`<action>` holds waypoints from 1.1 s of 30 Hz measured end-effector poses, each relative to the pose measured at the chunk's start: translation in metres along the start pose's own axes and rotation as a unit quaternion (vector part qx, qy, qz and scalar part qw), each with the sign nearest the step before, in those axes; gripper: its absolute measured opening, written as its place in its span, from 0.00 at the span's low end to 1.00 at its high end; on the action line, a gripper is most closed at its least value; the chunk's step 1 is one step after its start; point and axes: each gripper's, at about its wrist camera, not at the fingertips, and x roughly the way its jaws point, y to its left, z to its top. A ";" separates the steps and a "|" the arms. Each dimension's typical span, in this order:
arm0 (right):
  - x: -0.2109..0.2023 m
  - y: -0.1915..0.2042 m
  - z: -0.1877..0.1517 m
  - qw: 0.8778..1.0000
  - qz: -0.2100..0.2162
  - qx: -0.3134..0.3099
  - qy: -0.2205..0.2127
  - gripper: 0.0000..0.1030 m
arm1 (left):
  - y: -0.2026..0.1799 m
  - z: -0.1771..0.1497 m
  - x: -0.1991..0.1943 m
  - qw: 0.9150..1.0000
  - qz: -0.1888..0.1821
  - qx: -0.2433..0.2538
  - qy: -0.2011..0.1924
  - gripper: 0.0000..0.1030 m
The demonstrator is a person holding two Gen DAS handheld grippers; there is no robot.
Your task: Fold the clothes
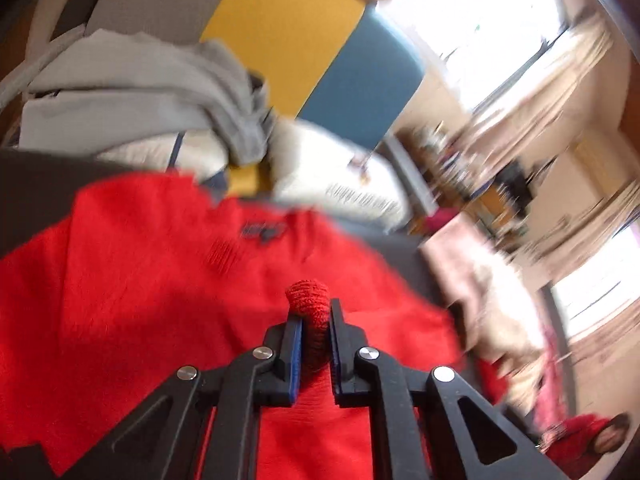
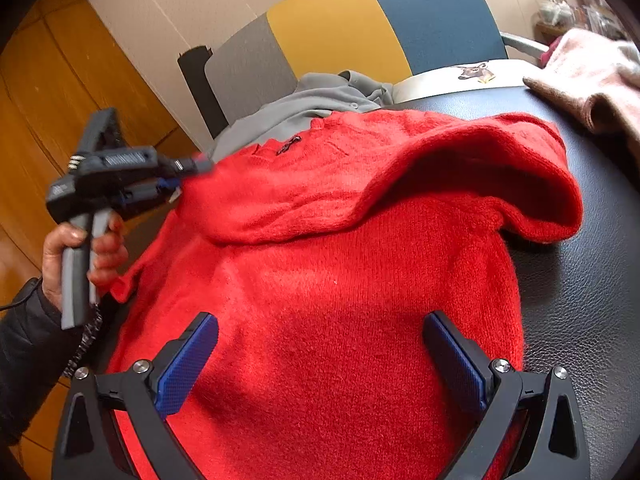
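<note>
A: Left gripper (image 1: 315, 330), jaws clamped on a pinch of the red sweater (image 2: 340, 264) at its 9 o'clock edge, likely to carry that side across.

B: Sweater centred on the black surface (image 2: 580, 300). Right gripper (image 2: 320, 356), jaws apart, hovers at 6 o'clock, holding nothing.

Your left wrist view is motion-blurred: the shelves (image 1: 480, 184) beyond the red sweater (image 1: 160, 300) are unreadable, as is the sweater's dark neck label (image 1: 262, 230). The sweater's hem runs off the bottom edge. In the right wrist view, the sweater hides your left gripper's (image 2: 180, 184) tips.
</note>
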 end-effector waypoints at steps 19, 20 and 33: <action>-0.001 -0.018 0.004 0.997 0.058 0.047 -0.019 1.00 | 0.109 -0.022 -0.044 0.989 0.077 -0.125 -0.011 0.10; -0.002 -0.019 0.005 0.997 0.061 0.050 -0.014 1.00 | 0.115 -0.025 -0.044 0.988 0.071 -0.139 -0.011 0.10; -0.022 -0.031 0.042 0.978 -0.196 -0.068 -0.010 1.00 | 0.113 0.011 -0.078 0.982 -0.015 -0.178 -0.068 0.10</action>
